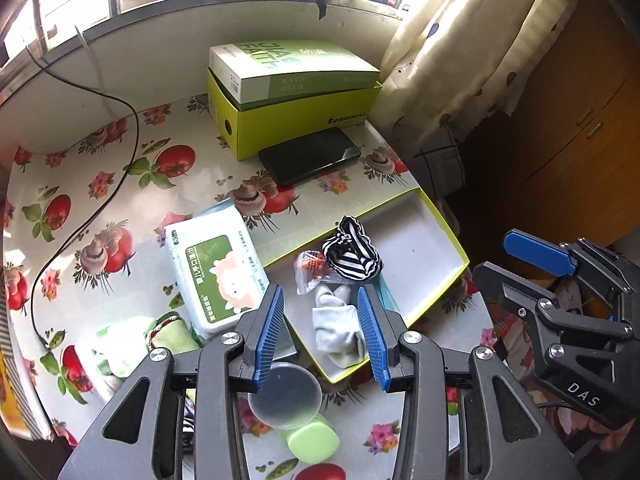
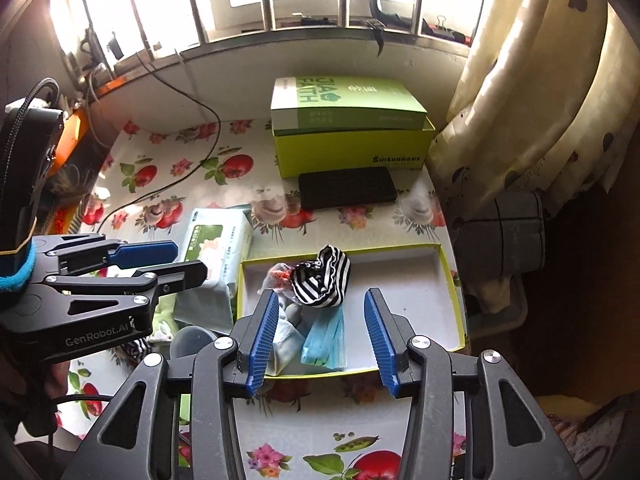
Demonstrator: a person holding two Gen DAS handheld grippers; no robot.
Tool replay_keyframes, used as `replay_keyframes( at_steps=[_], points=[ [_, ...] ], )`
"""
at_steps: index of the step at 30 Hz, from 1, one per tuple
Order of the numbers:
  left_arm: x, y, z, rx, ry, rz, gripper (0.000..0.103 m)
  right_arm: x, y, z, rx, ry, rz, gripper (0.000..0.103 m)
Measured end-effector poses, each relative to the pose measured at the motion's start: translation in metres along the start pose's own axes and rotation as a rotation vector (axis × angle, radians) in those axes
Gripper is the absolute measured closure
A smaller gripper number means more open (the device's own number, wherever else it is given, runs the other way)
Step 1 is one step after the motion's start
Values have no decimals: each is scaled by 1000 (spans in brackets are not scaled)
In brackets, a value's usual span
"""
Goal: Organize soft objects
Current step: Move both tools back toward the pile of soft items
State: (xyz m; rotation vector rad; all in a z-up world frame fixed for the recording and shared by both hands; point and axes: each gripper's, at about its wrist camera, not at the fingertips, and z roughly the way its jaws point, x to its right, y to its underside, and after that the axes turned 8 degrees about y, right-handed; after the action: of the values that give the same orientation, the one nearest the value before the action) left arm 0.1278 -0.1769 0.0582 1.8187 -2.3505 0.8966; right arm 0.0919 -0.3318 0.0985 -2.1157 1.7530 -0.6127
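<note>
A shallow white tray with a yellow-green rim lies on the flowered table. In it lie a black-and-white striped cloth, a small clear bag with orange print, white socks and a blue face mask. My left gripper is open and empty above the socks. My right gripper is open and empty above the tray's near edge, over the mask. A light green towel lies left of the tray.
A wet-wipes pack lies left of the tray. A black flat case and stacked green boxes stand behind. A clear cup and green sponge sit near. A black cable crosses left. Curtain hangs right.
</note>
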Motion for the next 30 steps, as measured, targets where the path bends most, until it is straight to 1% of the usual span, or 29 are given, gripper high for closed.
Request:
replay_keyframes(
  at_steps=[2,8,16,18,22,26,28,30],
  points=[
    [-2,2,-7,14,1,-6,63,-6,-2,-7,12,9,-19,59],
    [-7,11,-25,45,-4,-17,63,-20,-6,-23,33,2,-50,59],
    [-18,25,-40,64,-19,-41,63,-30,-4,-25,12,-61,-39,59],
    [-22,29,-43,70,-23,-51,63,-34,-3,-26,7,-49,-47,59],
    [-34,37,-49,81,-33,-81,63,-52,-3,-27,22,8,-113,59],
    [-49,47,-58,95,-49,-115,63,-73,-8,-28,36,20,-180,59],
    [-57,52,-63,103,-56,-135,63,-81,-12,-27,33,-12,-200,59],
    [-66,56,-69,113,-63,-158,63,-88,-17,-25,15,-103,-201,59]
  ],
)
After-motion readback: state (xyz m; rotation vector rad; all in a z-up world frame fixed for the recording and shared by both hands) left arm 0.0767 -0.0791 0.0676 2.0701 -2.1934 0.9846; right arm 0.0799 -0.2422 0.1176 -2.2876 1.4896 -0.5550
